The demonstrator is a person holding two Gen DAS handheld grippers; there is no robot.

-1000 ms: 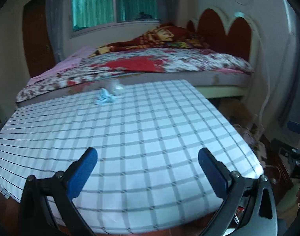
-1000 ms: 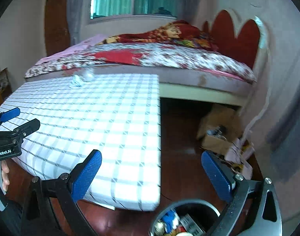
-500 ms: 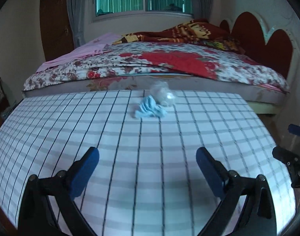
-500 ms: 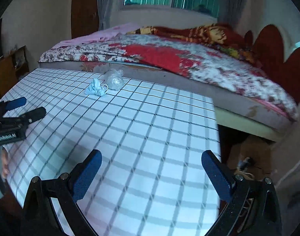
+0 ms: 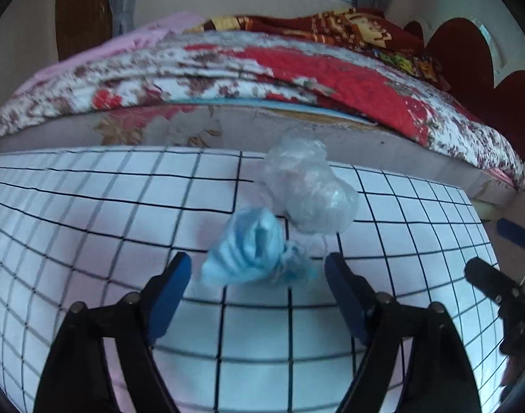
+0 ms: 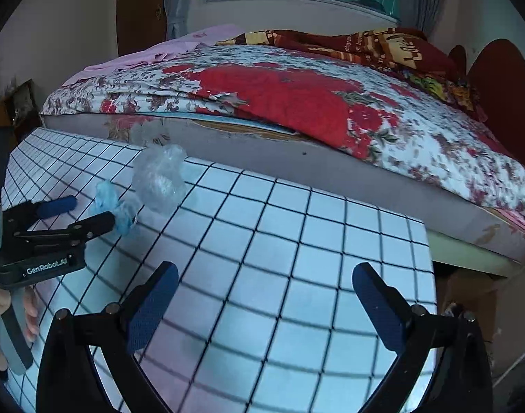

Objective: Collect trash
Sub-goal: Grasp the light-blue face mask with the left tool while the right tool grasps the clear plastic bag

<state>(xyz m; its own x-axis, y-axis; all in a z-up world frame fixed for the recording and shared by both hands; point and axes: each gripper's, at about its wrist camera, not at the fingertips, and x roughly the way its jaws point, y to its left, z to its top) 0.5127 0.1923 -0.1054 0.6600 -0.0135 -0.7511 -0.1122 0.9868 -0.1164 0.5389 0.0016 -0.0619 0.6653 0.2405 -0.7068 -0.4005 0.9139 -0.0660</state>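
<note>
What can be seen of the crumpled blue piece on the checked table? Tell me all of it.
The crumpled blue piece is a light blue wad, soft and pleated like thin fabric or paper, possibly a face mask. It lies on the white checked table, beside a clear crumpled plastic bag; whether they touch is unclear. The left claw is closing around it, fingers either side, pads apparently not yet pressing.

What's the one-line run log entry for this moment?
left gripper: closing around blue crumpled trash, pads not touching | right gripper: open, empty | clear plastic wad: on checkered table
</note>
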